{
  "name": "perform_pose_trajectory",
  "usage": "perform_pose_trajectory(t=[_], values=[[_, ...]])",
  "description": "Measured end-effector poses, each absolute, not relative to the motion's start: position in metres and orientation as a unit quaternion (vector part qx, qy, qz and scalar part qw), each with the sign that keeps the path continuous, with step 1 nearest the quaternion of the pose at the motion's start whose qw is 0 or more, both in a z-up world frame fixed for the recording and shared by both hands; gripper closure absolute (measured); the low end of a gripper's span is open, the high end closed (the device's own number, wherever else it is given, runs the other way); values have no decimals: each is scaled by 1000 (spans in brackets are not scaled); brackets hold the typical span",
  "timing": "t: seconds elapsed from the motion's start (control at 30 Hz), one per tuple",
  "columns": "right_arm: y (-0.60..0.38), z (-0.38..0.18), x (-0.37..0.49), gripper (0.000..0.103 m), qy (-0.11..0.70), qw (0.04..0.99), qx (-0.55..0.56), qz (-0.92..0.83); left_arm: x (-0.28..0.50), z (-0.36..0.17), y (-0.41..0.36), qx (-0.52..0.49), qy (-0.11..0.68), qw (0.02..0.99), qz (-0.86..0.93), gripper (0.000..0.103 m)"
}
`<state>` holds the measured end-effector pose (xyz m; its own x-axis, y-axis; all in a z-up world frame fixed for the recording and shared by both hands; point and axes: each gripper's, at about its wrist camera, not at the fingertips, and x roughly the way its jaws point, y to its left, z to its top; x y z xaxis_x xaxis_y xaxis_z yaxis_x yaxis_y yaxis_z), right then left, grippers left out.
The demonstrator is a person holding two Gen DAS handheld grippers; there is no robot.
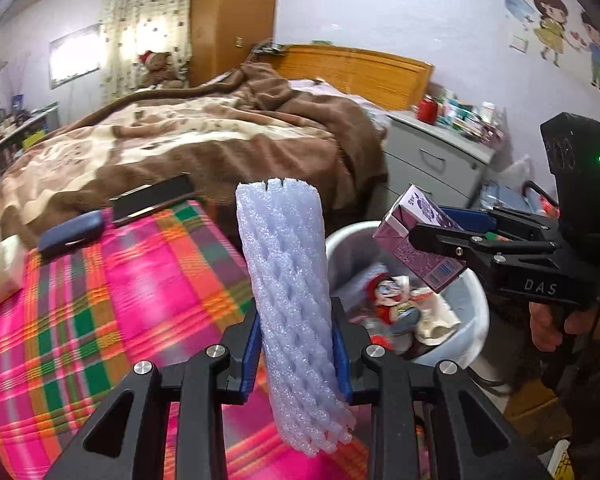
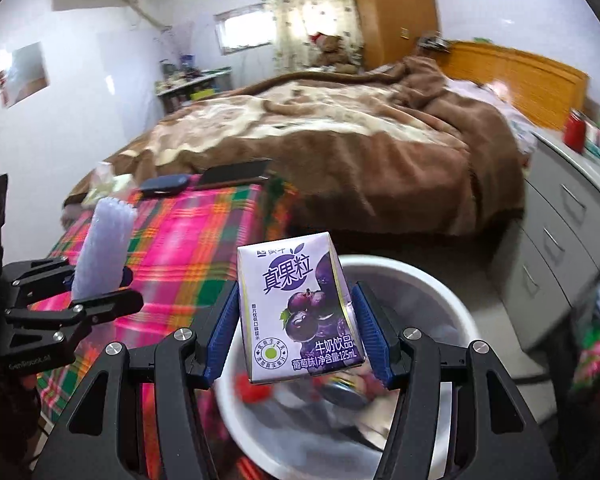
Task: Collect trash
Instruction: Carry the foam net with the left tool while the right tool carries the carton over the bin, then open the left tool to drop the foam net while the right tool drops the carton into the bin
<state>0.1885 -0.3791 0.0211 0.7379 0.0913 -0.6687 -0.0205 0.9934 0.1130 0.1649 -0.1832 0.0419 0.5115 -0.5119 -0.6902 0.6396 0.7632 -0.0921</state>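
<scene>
I read the purple drink carton at the frame's centre: big characters 真果粒, below them 牛奶饮品 and a line ending 125mL. At the right edge of the left wrist view, the right tool carries "DAS" in pale letters on its black body. The lettering on the left tool, lower left, is too blurred.

bed with brown blanket mid-room; wooden headboard behind it, wardrobe and bright curtained window beyond, grey drawers beside it, pale walls.
</scene>
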Motion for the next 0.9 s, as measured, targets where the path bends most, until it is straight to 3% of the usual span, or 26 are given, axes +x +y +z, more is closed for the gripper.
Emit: perform_pose_trajectory(t=[0.67, 0.73, 0.8, 0.9], values=[[-443, -34, 173, 44, 437, 893, 90, -54, 147, -10, -298, 115, 406, 824, -377, 71], [-444, -37, 172, 44, 441, 891, 99, -44, 149, -13, -300, 116, 409, 825, -374, 68], [-445, -38, 170, 43, 440, 891, 102, -47, 150, -16, -301, 118, 411, 830, -358, 45], [-445, -37, 167, 37, 435, 893, 100, -53, 153, -18, -299, 109, 416, 830, -354, 41]])
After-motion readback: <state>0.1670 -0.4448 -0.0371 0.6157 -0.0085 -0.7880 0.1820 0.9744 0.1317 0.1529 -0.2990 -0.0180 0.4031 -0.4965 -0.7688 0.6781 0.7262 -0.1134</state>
